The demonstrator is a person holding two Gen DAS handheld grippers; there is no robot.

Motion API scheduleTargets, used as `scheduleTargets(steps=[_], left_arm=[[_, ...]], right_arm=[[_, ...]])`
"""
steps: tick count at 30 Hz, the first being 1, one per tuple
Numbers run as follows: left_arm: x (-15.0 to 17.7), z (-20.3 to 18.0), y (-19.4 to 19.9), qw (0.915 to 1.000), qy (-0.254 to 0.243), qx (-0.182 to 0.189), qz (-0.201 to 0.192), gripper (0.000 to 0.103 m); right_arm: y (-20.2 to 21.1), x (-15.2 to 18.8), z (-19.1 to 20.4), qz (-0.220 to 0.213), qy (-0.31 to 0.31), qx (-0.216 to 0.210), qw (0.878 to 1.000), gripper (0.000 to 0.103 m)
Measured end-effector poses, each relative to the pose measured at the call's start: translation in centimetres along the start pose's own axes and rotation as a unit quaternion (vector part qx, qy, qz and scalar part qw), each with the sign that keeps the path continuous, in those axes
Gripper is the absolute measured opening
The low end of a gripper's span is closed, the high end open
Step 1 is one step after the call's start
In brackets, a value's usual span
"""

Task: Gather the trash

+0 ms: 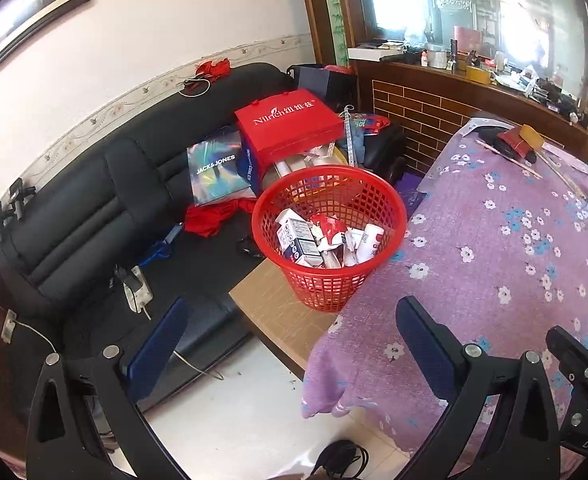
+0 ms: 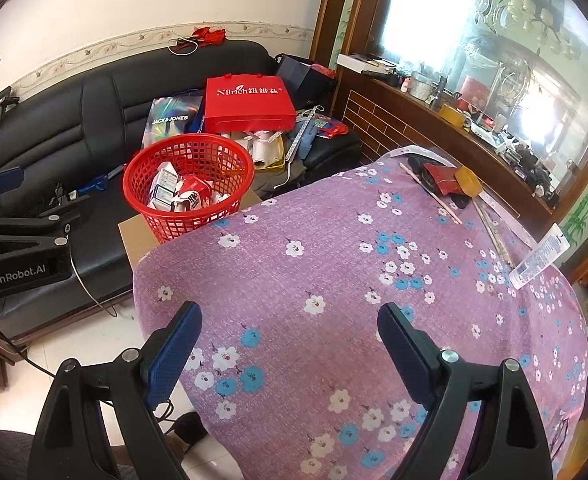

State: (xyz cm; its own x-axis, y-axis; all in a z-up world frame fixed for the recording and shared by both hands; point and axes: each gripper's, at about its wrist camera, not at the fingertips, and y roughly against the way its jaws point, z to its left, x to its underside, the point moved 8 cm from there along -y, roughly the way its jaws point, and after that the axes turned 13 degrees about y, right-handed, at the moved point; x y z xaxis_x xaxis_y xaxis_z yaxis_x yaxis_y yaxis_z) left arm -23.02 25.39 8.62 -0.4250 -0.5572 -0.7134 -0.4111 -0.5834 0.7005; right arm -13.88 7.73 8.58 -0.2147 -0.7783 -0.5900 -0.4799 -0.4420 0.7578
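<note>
A red mesh basket (image 1: 330, 240) stands on the bare wooden corner of the table, holding several cartons and crumpled wrappers (image 1: 326, 240); it also shows in the right wrist view (image 2: 188, 190). My left gripper (image 1: 290, 316) is open and empty, a little short of the basket and above the table edge. My right gripper (image 2: 290, 320) is open and empty above the purple flowered tablecloth (image 2: 354, 280). A white tube (image 2: 542, 256) lies at the cloth's far right edge. A red and yellow packet (image 2: 450, 180) lies at the far end with thin sticks.
A black sofa (image 1: 94, 208) stands left of the table, loaded with a red shopping bag (image 1: 290, 124), a silver bag and clothes. A wooden ledge with clutter (image 2: 454, 112) and a mirror runs behind the table. White floor tiles (image 1: 234, 420) lie below, with cables.
</note>
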Motion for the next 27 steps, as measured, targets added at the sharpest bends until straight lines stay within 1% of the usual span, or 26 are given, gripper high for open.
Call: scheduleTargets(steps=[7,27], left_arm=[[0.0,0.3,-0.5,0.9999,0.009,0.003,0.010,0.103],[-0.1,0.4,-1.4,0.9999,0.013,-0.001,0.010,0.103]], right_arm=[[-0.2,0.0,0.2,0.003,0.002,-0.001,1.000,0.092],[-0.9,0.0,0.0,0.009,0.005,-0.003,1.000,0.092]])
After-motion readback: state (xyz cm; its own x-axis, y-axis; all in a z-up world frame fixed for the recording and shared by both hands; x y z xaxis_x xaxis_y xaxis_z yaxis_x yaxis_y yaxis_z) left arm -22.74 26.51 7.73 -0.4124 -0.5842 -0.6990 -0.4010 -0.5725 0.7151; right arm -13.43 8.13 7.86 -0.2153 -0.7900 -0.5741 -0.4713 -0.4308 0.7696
